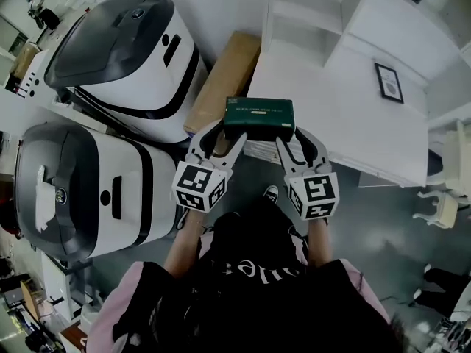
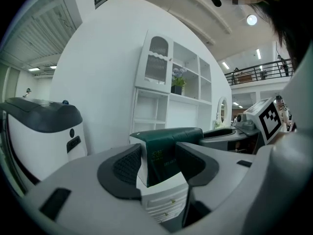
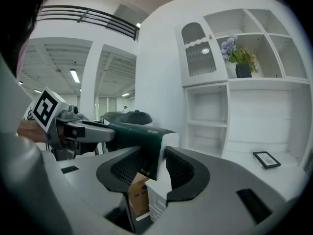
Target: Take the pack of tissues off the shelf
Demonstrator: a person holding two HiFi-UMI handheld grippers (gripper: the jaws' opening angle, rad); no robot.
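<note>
Out in front of the white shelf unit (image 1: 309, 20), clear of every board, hangs the green pack of tissues (image 1: 259, 118), carried in mid-air between two tools. The left gripper (image 1: 218, 137) has its jaws pinched on the pack's left end, ribbed pads (image 2: 128, 164) bearing on either face. The right gripper (image 1: 293, 140) does the same at the right end, its jaws set wide because the pack is thick, not because they're loose.

Over at the unit, the compartments nearest the pack are bare. A small framed picture (image 1: 388, 81) lies on its low top and a flower pot (image 3: 243, 70) sits in an upper compartment. On the far side of the pack from the unit stand two big white-and-dark machines (image 1: 129, 57), with a brown carton (image 1: 224, 79) between them and the unit.

How will the pack handle? My read is that it's light, and soft under a slick wrapper (the sort that dents before it slides). A hard squeeze would buy nothing, and a slack one could let it slip. Two end grips look like the sensible hold, since they keep it level and stop it twisting. I'd judge the lift-off done, with only a spot to set it down left to find.
</note>
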